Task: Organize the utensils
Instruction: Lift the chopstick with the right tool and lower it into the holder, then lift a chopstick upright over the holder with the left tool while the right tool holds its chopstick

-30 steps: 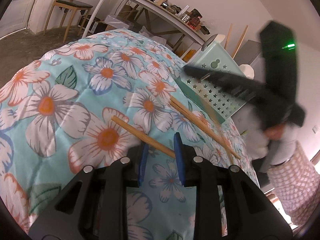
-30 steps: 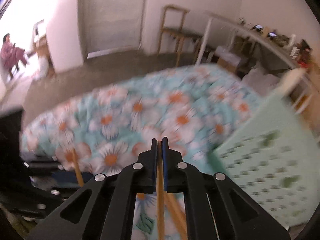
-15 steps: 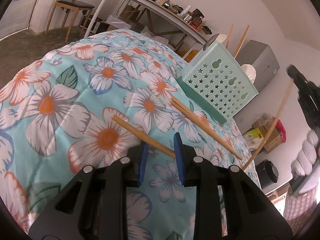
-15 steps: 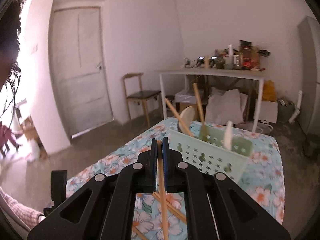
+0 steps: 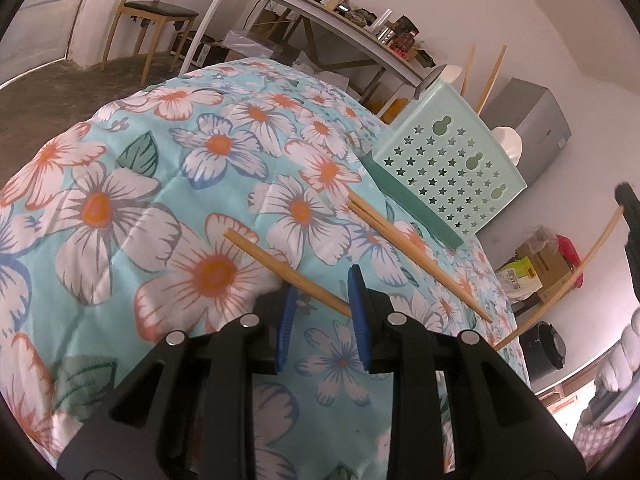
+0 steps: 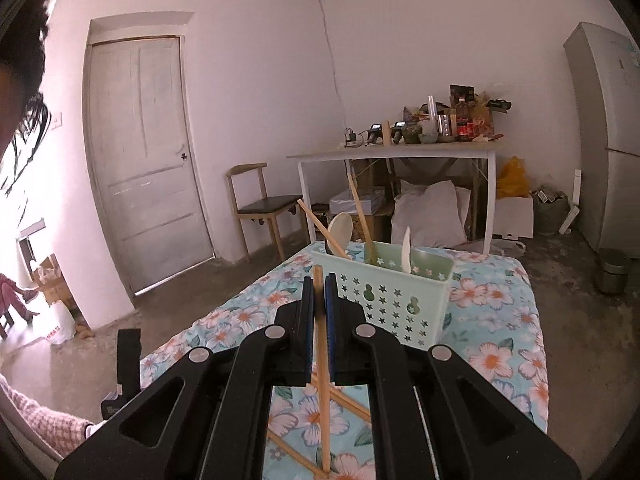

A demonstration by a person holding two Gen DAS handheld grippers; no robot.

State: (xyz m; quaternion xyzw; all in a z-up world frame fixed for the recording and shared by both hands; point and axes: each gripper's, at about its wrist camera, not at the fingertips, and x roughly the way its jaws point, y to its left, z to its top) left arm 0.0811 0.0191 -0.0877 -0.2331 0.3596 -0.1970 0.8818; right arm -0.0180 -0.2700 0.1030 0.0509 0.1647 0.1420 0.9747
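My left gripper (image 5: pixel 322 308) is open low over the floral quilt (image 5: pixel 168 168), its jaws either side of a wooden chopstick (image 5: pixel 288 274) that lies on the quilt. Two more chopsticks (image 5: pixel 416 254) lie beyond it. A mint basket (image 5: pixel 444 172) with star holes stands further right and holds chopsticks and a spoon. My right gripper (image 6: pixel 319 296) is shut on a chopstick (image 6: pixel 321 368) and holds it upright in the air, in front of the basket (image 6: pixel 384 292). That held chopstick also shows in the left wrist view (image 5: pixel 560 280).
A white table (image 6: pixel 396 156) loaded with bottles and gadgets stands behind the bed, with a wooden chair (image 6: pixel 264 204) and a door (image 6: pixel 144 160) to its left. A grey fridge (image 6: pixel 608 132) is at the right. Pillows and boxes lie under the table.
My right gripper has lifted its chopstick off the quilt and swung up and back to face the basket. The left gripper has stayed still around its chopstick.
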